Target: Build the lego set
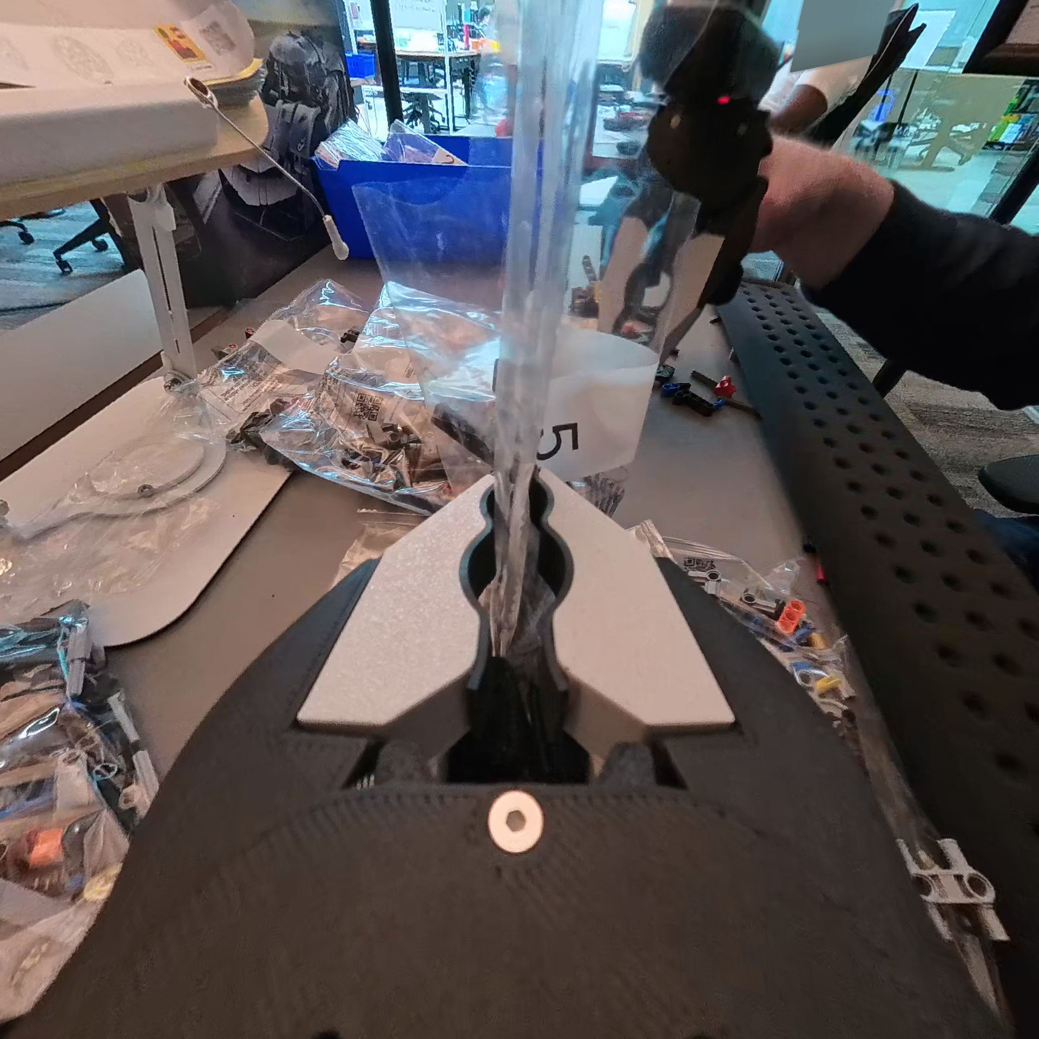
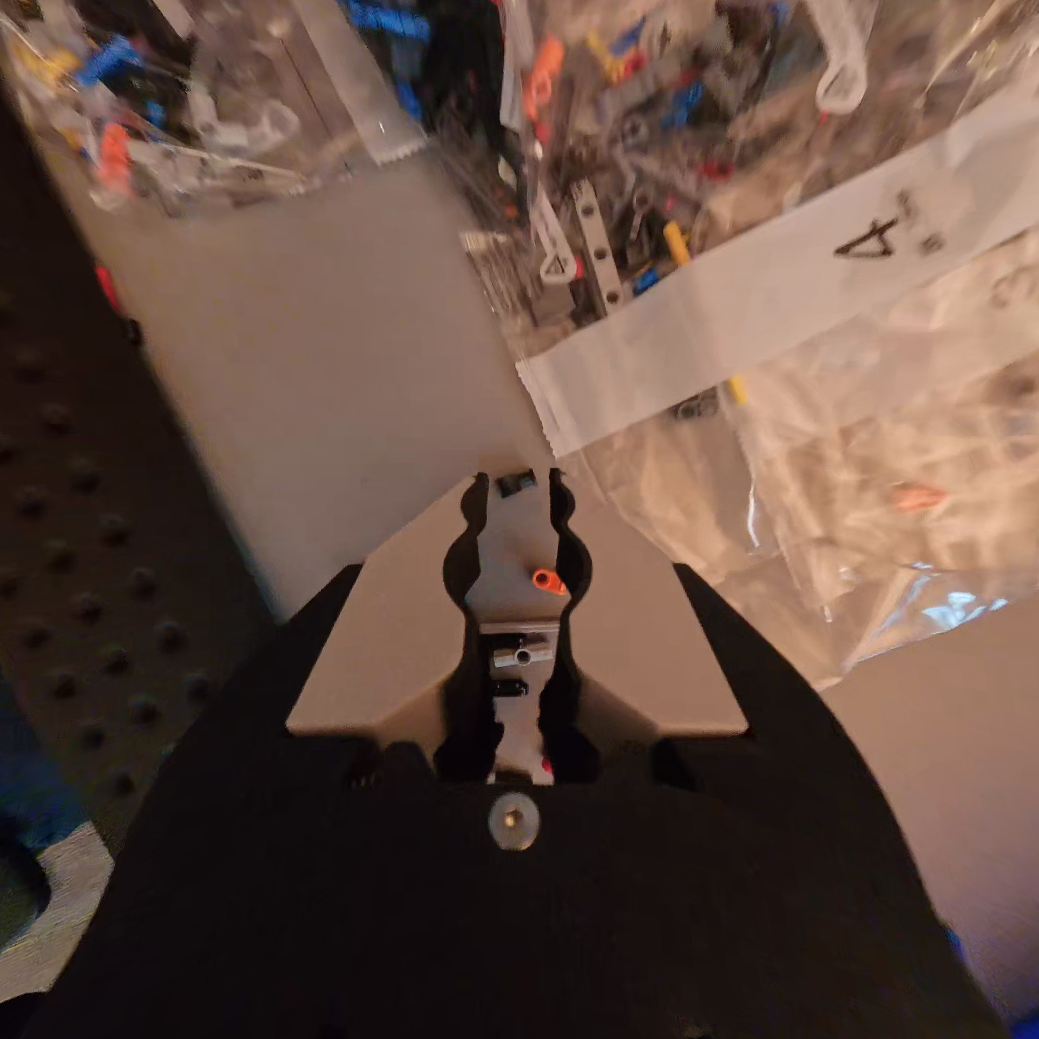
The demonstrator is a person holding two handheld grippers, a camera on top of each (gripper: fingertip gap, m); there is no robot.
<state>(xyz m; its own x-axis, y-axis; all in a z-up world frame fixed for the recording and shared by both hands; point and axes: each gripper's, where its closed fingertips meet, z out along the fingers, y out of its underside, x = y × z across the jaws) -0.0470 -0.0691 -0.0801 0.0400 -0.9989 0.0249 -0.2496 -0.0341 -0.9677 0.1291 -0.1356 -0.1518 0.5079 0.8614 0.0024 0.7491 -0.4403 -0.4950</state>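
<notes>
Left claw (image 1: 514, 506) clenched on clear plastic bag (image 1: 540, 225) rising to 12 o'clock, right claw (image 2: 514, 483) released over surface (image 2: 956, 787), loose orange piece (image 2: 548, 581) between fingers, parts bags (image 2: 731, 197) at 1 o'clock.

Blue bin (image 1: 427, 191) behind table (image 1: 703, 478), far side. White stand (image 1: 163, 298) on left, base on white board (image 1: 140, 534). Dark perforated panel (image 1: 877, 478) along right edge. Black backpack (image 1: 303, 95) beyond.
</notes>
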